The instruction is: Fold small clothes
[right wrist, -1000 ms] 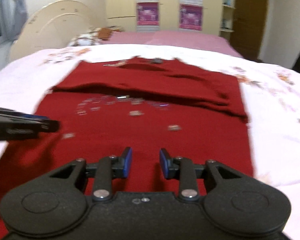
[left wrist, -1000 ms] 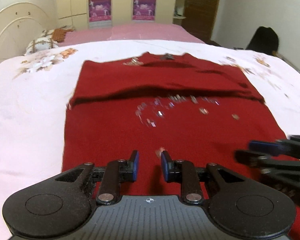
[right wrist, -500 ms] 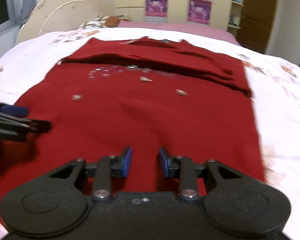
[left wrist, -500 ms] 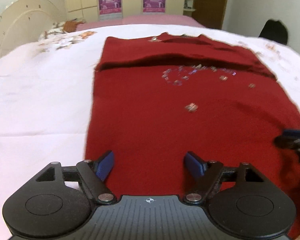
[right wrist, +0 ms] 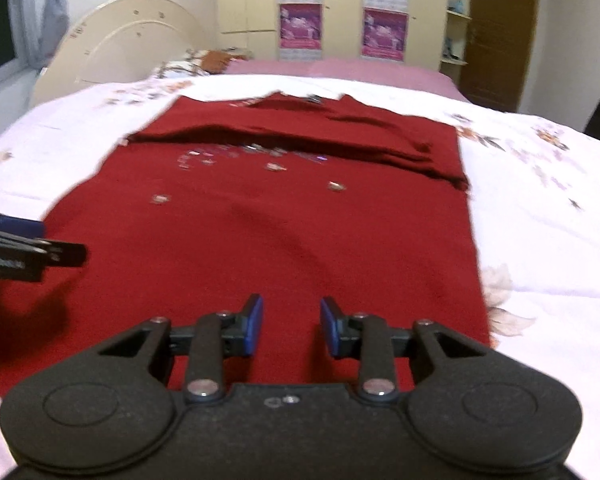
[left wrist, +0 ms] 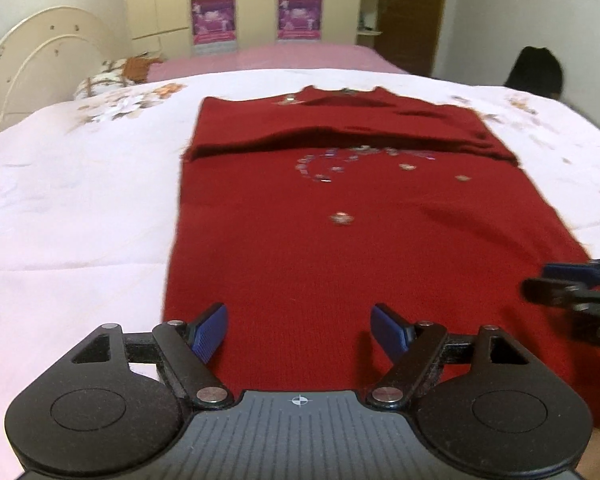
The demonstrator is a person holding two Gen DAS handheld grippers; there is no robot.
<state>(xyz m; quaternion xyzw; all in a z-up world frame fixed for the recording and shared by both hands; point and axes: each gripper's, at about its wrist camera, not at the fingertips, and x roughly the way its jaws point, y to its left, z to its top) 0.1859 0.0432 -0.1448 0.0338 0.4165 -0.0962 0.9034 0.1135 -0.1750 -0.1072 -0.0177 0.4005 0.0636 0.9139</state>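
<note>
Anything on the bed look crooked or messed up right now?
Only slightly: the red sweater lies flat, but the folded-over band at its far end sits bunched and uneven on the right side. Nothing spilled or damaged.

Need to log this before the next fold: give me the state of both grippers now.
Left gripper: open wide, holding nothing, over the red sweater.
Right gripper: open with a narrower gap, holding nothing.

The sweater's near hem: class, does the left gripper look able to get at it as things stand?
Probably yes. The left gripper hangs over the near hem of the red sweater with its jaws wide open and nothing between them and the cloth. The right gripper sits off to the side.
</note>
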